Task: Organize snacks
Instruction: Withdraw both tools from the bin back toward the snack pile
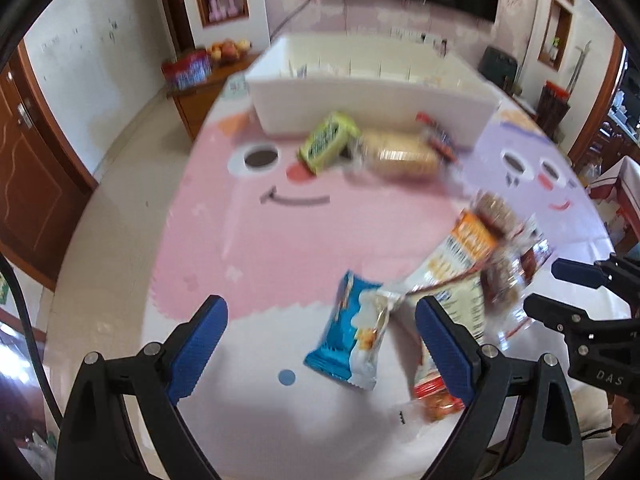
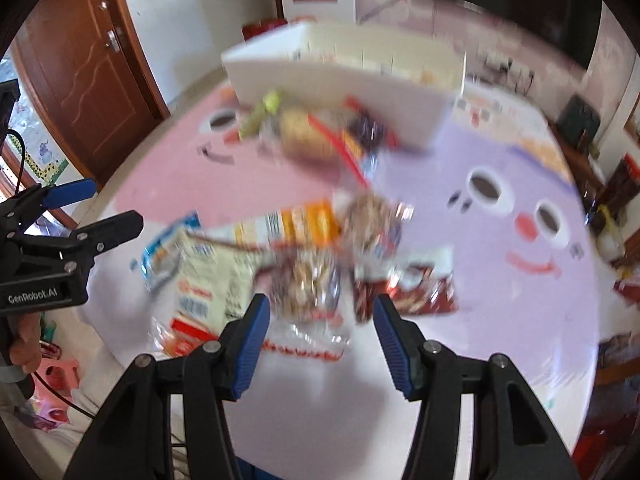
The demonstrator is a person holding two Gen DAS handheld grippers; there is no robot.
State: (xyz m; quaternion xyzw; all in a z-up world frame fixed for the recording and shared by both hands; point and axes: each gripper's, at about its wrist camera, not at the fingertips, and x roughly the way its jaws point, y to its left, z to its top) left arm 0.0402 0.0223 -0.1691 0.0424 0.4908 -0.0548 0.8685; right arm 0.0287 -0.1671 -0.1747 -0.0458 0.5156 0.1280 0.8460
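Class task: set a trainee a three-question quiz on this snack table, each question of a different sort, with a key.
1. True or false: the white bin stands at the table's far side, beyond the snacks.
2. Which packet lies nearest the left gripper? A green packet B blue packet C no packet
3. Fill in: both grippers are ____, holding nothing.

Key:
1. True.
2. B. The blue packet lies between its fingers; the green packet lies by the bin.
3. Open; the right gripper hangs over a clear wrapper.

Cartoon-face table (image 1: 280, 232) with white bin (image 1: 372, 100), scattered snack packets (image 1: 352, 336).
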